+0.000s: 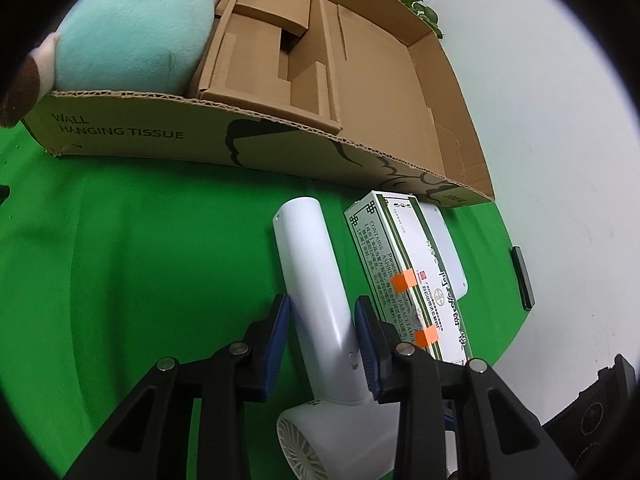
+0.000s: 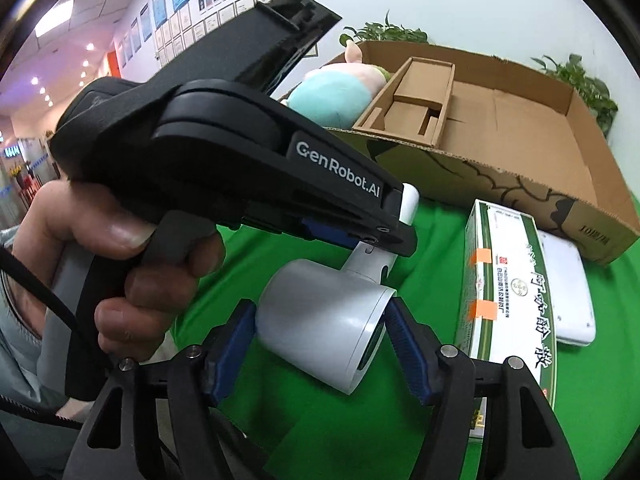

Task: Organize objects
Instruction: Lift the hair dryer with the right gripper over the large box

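A white hair dryer [image 1: 316, 280] lies on the green cloth in front of a large open cardboard box [image 1: 360, 80]. My left gripper [image 1: 322, 312] is shut on the dryer's handle, blue pads against both sides. My right gripper [image 2: 320, 332] is shut on the dryer's barrel [image 2: 320, 320], with the left gripper [image 2: 256, 176] seen just above it on the handle. A green-and-white medicine box [image 1: 404, 276] with orange tape lies right of the dryer, also in the right wrist view [image 2: 508, 292]. A teal plush toy [image 1: 132, 36] sits in the box's left end.
A brown cardboard insert [image 1: 272, 52] fills the box's left-middle part. A white flat device [image 2: 568, 292] lies beyond the medicine box. A dark slim object [image 1: 522, 280] lies at the cloth's right edge. Potted plants [image 2: 576, 84] stand behind the box.
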{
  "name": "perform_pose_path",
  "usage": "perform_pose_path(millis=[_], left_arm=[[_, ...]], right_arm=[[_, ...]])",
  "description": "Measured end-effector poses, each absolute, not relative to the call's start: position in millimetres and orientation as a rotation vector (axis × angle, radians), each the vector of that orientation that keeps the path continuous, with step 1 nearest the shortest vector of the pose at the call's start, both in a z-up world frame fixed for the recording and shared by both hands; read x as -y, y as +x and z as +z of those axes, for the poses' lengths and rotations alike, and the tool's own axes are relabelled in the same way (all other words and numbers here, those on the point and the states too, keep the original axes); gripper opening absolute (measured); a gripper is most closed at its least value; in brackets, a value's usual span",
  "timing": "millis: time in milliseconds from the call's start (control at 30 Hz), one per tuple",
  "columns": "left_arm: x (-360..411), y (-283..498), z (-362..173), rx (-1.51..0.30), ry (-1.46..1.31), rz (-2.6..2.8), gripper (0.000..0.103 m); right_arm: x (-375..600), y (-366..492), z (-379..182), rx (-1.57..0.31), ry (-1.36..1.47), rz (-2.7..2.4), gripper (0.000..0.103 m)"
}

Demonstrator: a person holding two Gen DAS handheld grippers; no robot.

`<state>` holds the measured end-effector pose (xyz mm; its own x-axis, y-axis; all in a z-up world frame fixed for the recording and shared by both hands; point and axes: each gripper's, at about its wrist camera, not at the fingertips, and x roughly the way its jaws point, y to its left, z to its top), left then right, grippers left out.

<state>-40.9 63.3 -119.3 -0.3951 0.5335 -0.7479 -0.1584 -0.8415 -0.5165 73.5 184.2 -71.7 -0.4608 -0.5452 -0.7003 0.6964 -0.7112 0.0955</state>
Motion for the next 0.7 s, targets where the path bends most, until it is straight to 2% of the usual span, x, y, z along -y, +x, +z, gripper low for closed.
perform_pose_path(millis=[400,700], left_arm=[[-90,-42,-107,0.443,-1.392,2.336,0.031],[-77,-53,-54,0.383,-1.278,2.429,0.031]], right_arm=[[-187,74,-68,-0.226,0.886,-2.186,0.064],[-191,66,-38,-0.217,0.743,-2.211,0.064]])
